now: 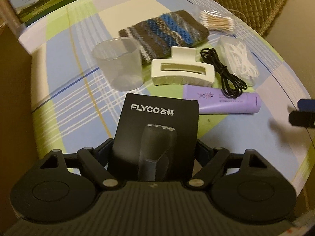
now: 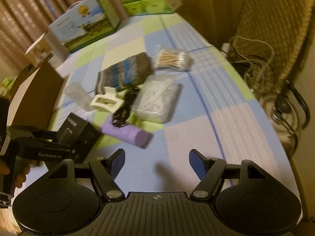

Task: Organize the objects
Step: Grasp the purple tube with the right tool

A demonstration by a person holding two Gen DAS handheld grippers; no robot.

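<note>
Left gripper [image 1: 155, 147] sits over the black FLYCO shaver box [image 1: 155, 129]; box stands between its two blue-padded fingers, filling the gap side to side. Pads are mostly hidden behind the box edges, so contact looks likely on both sides but I cannot tell for sure that they press. Box base is on the checked tablecloth [image 1: 65, 90], near the table's front-left edge.

Past the box, left to right: clear plastic cup [image 1: 118, 66] upright; cream hair claw clip [image 1: 182, 71] just beside the cup, in front of the striped knitted pouch [image 1: 165, 33]; coiled black cable [image 1: 224, 72] lying partly across the purple tube [image 1: 224, 103]; clear box of floss picks [image 1: 240, 59]; bag of cotton swabs [image 1: 216, 20] behind it, near the far edge.

Right gripper [image 2: 157, 162] hovers over a bare patch of cloth, jaws standing wide apart, nothing between them. In the right wrist view the purple tube lies just ahead and left of its fingers, not touching. The shaver box is well off to the left there, inside the other tool. A person's hand [image 2: 19, 174] grips that left tool's handle.
</note>
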